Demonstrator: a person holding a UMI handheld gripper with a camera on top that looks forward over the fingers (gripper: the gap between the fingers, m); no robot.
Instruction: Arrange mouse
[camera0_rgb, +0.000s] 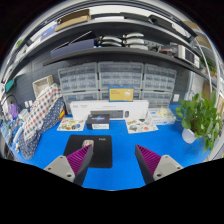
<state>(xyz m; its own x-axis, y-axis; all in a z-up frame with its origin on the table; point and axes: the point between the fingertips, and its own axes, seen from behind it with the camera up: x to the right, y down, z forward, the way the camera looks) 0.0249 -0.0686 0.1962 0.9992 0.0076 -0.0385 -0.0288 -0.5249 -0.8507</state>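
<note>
gripper view: tongs (114, 163) wide open, holding nothing, above blue table (115, 150); drawer cabinets (98, 77) beyond.

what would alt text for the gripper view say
The gripper hovers with its jaws open and empty above a blue table, a black mouse pad just ahead of its left finger. Beyond stand a small black box, scattered papers, a potted plant and shelves of drawer bins. No mouse is visible.

Near corner of black mouse pad (85, 152) hidden behind my left finger. Papers (72, 124) beyond it: print too small to read.
</note>
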